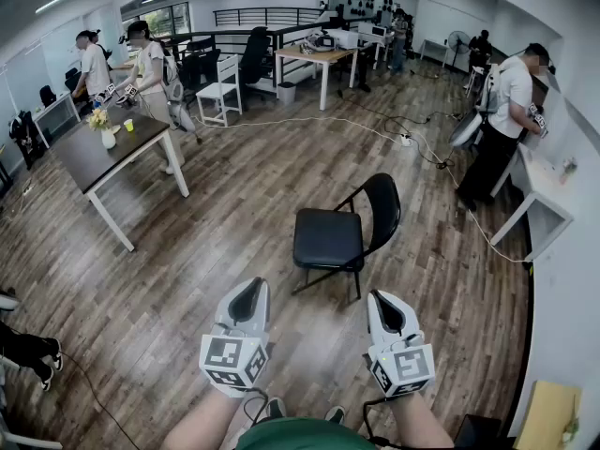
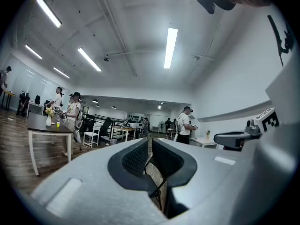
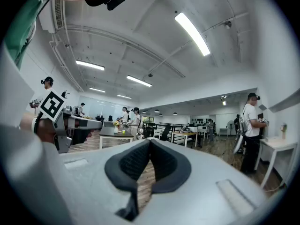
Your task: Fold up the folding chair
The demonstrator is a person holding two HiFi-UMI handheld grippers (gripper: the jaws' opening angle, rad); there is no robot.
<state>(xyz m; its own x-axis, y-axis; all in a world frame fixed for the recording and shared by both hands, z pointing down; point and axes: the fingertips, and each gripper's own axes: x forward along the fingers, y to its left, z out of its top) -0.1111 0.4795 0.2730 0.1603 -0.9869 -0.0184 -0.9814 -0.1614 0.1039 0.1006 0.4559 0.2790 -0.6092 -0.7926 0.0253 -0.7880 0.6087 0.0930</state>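
Folding chair stands unfolded; left gripper and right gripper closed, empty.

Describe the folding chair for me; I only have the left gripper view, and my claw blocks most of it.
Observer: The head view shows the folding chair standing unfolded on the wooden floor, ahead of the left claw and right claw, touched by neither.
Operator: Report its facing.
Observer: Its backrest is on that view's right, its seat toward the left.
Operator: Check the right claw.
Observer: The right gripper view shows it shut and empty.
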